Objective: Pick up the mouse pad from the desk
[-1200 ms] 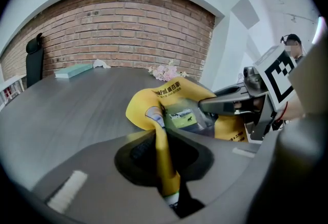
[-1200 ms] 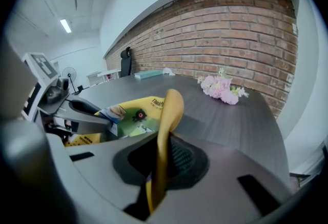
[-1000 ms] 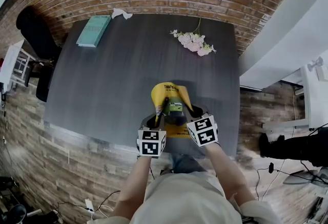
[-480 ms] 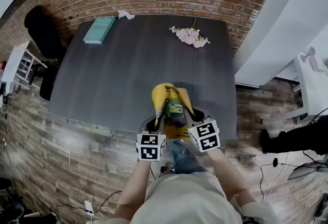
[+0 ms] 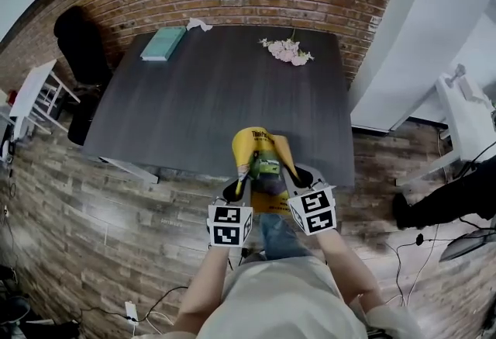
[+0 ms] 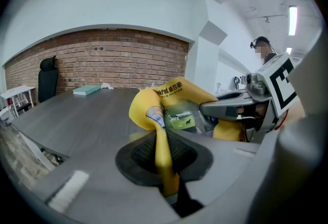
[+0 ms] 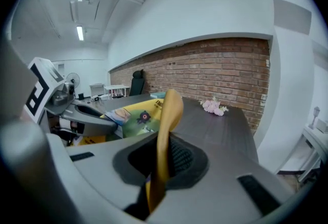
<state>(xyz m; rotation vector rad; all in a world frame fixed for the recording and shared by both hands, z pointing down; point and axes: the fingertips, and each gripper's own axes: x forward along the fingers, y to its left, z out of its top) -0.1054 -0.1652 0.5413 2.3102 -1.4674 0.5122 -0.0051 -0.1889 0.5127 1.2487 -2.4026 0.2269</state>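
Book (image 5: 163,43) and tissue (image 5: 198,24) lie at the desk's (image 5: 201,105) far left corner, flowers (image 5: 287,51) far right; a chair (image 5: 77,50) stands left; the pad (image 5: 259,153) is above the near edge.

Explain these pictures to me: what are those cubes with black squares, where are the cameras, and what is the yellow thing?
There is no robot: a person holds a two-jaw gripper in each hand, and the patterned cubes are parts of them. The wide picture comes from a camera on the person's head, looking down; the other two from cameras riding on each gripper. The left gripper and right gripper are each shut on an edge of a yellow mouse pad, which curls up between them by the near edge of the dark desk. At the desk's far end lie a teal book, crumpled white paper and pink flowers.
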